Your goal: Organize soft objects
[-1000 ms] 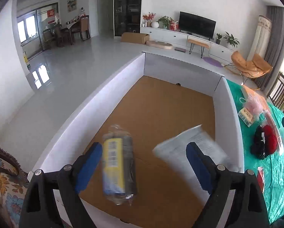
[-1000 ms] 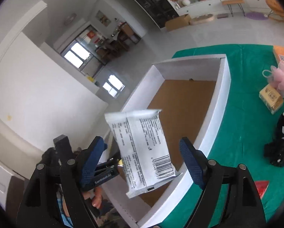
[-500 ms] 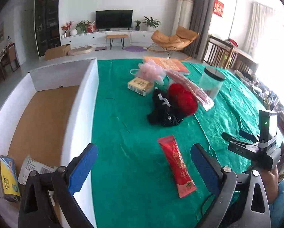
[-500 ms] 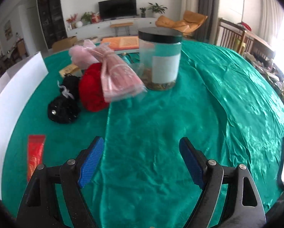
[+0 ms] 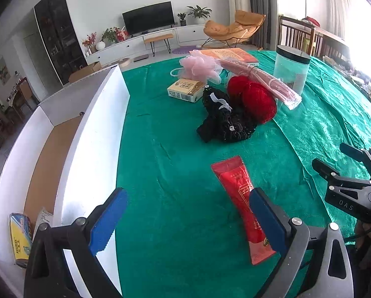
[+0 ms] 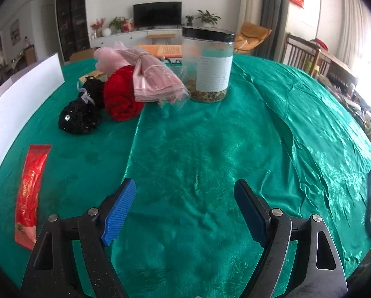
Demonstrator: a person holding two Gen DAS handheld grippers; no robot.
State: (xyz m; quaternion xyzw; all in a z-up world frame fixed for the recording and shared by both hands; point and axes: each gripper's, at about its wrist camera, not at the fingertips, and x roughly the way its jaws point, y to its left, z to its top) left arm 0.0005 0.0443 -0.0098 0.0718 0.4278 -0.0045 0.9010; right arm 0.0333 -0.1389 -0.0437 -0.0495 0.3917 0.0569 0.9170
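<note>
Presently, status by item:

Left gripper [image 5: 186, 219]: fingers spread wide, nothing between the pads, hovering over the green worktop [image 5: 175, 149] just beside the white box wall [image 5: 96, 134].

Right gripper [image 6: 185, 209]: fingers spread wide, empty, over bare cloth near the worktop edge.

Red packet [image 5: 242, 206]: flat on the worktop, near the left gripper; lower half passes behind the right-hand finger [image 5: 266, 223] of that gripper, upper end angled up and to the left in the left wrist view.

Long axis of packet: running roughly away from the person, slightly tilted; across it is the narrow dimension suited to a pinch.

Offset from left fingers: packet lies toward the right-hand finger, not centred in the gap; judged to need a sideways shift toward the packet before closing.

Offset from right fingers: packet [image 6: 30, 191] lies well apart, far to the left in the right wrist view.

Nearer hand: left, by judgement.

Other soft things: black bundle [image 5: 222, 119], red yarn [image 5: 257, 99], pink puff [image 5: 197, 67], farther across the worktop, touching one another.

Box contents: yellow pack [image 5: 20, 238] and white packet [image 5: 42, 217] lying at the near end of the box floor.

Likely next target: red packet, then box.
</note>
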